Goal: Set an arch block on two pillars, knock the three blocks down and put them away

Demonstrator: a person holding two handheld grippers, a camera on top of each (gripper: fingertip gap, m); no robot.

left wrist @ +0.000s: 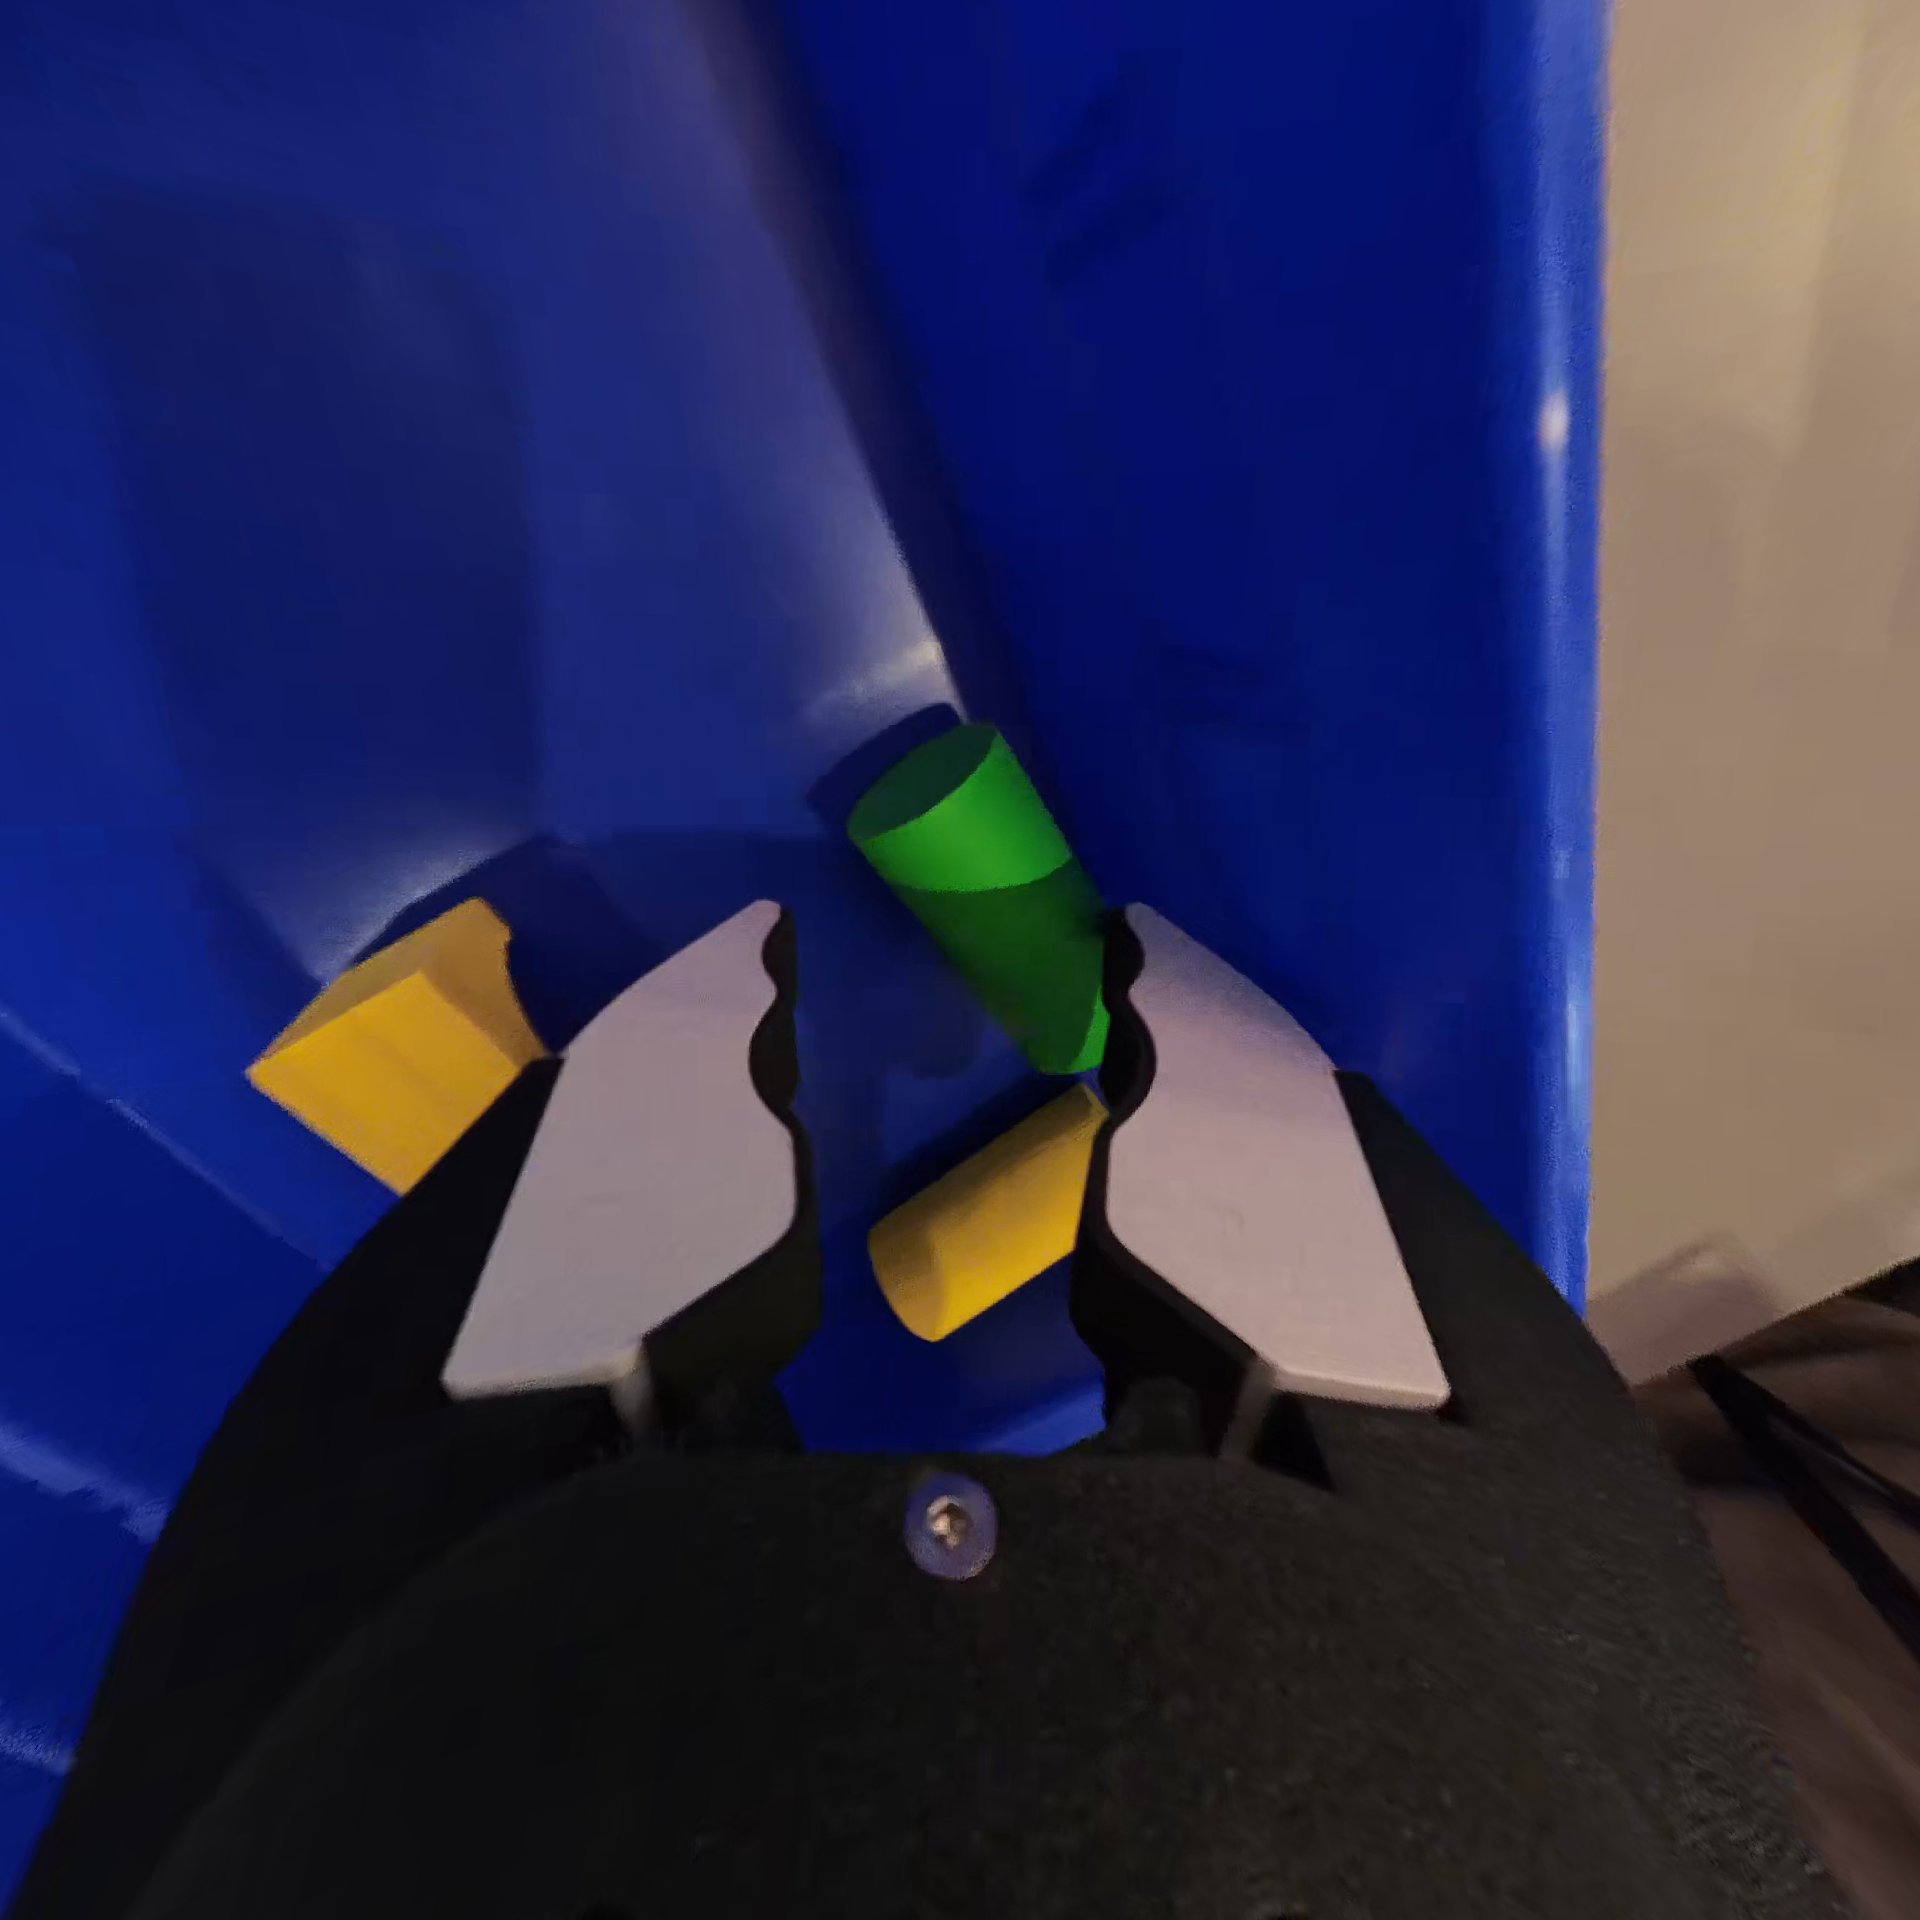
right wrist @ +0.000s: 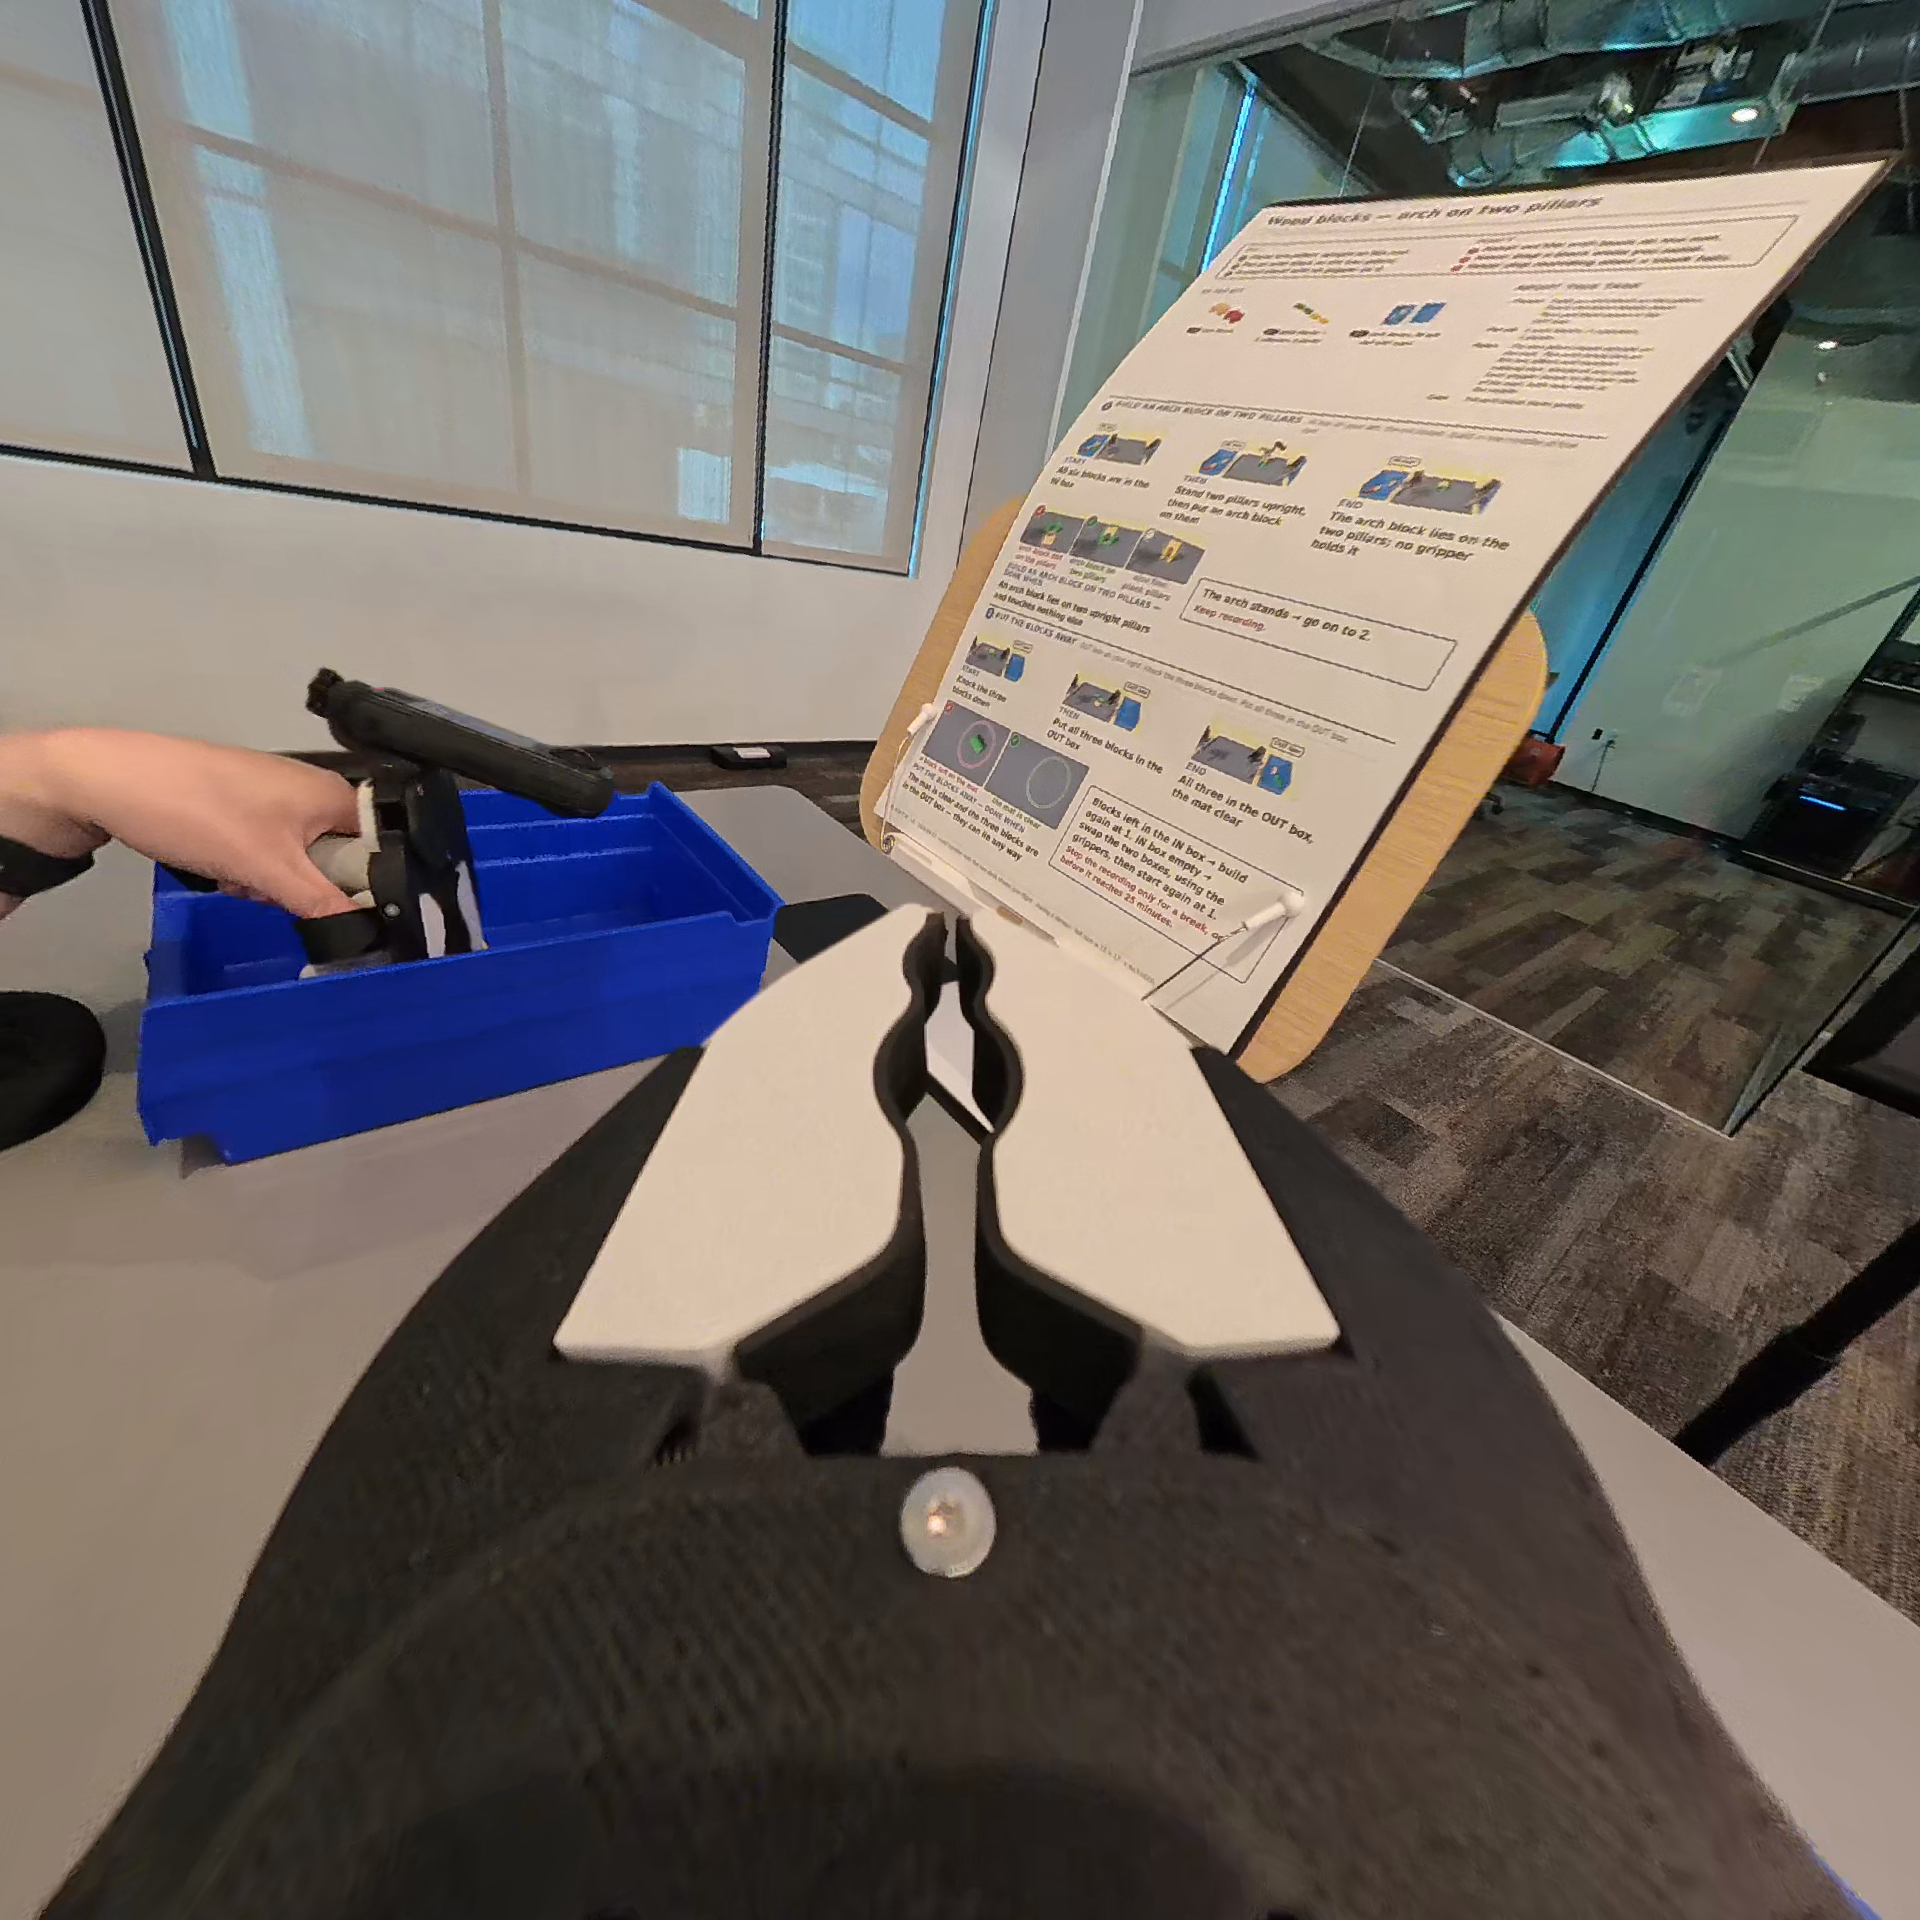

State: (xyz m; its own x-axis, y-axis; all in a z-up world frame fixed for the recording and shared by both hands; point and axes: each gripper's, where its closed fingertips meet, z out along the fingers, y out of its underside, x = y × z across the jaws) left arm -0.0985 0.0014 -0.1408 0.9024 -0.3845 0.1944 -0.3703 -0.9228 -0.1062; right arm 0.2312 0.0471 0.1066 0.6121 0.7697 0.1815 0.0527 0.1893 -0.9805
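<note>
In the left wrist view my left gripper (left wrist: 953,914) is open inside the blue bin (left wrist: 520,520), its jaws pointing down at the bin floor. A green cylinder (left wrist: 966,831) lies tilted in the bin's corner, against my right fingertip. A yellow cylinder (left wrist: 982,1216) lies on the floor between the two fingers and is not gripped. A yellow arch block (left wrist: 400,1039) lies to the left of the left finger. In the right wrist view my right gripper (right wrist: 951,925) is shut and empty above the grey table (right wrist: 260,1299). The left gripper (right wrist: 447,930), held by a hand, reaches into the blue bin (right wrist: 468,1029).
An instruction board (right wrist: 1299,582) leans on a wooden stand at the table's far right. A black round object (right wrist: 42,1060) lies left of the bin. Windows and a wall lie behind, and carpet floor lies right of the table edge. A black cable (left wrist: 1818,1475) runs beside the bin. One gripper's finger ends stand about 40 centimeters off the other's. My left gripper is the nearer one to the yellow arch block (left wrist: 400,1039): about 6 centimeters, against 45 centimeters.
</note>
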